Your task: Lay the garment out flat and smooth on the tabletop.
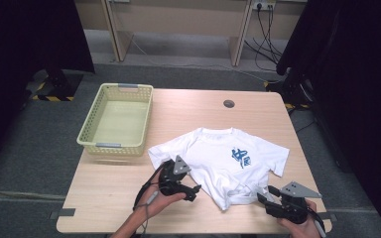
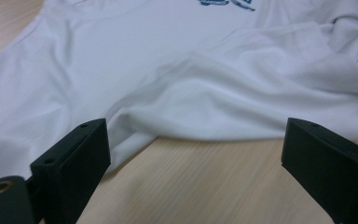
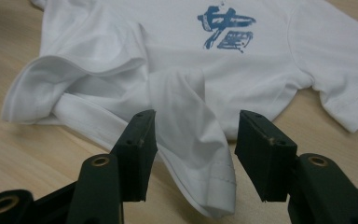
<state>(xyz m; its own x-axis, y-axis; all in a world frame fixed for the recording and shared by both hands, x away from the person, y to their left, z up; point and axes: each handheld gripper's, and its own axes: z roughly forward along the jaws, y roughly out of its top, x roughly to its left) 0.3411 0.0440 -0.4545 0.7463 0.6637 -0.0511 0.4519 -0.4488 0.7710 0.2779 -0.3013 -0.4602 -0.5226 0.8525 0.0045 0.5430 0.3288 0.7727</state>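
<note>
A white T-shirt [image 1: 223,158] with a blue print [image 1: 240,157] lies face up on the wooden table [image 1: 104,188], its lower hem bunched and folded near the front edge. My left gripper [image 1: 194,192] is open at the shirt's left lower side; in the left gripper view its jaws [image 2: 196,140] stand wide over bare wood, just short of the shirt [image 2: 191,70]. My right gripper [image 1: 267,194] is at the crumpled hem. In the right gripper view a folded corner of the shirt [image 3: 191,116] hangs between its parted jaws [image 3: 193,135], and the pads do not press on it.
A pale yellow plastic basket [image 1: 90,124] stands on the table's back left. A round cable hole [image 1: 228,103] sits near the far edge. Dark partitions flank the table, and cables run on the floor behind.
</note>
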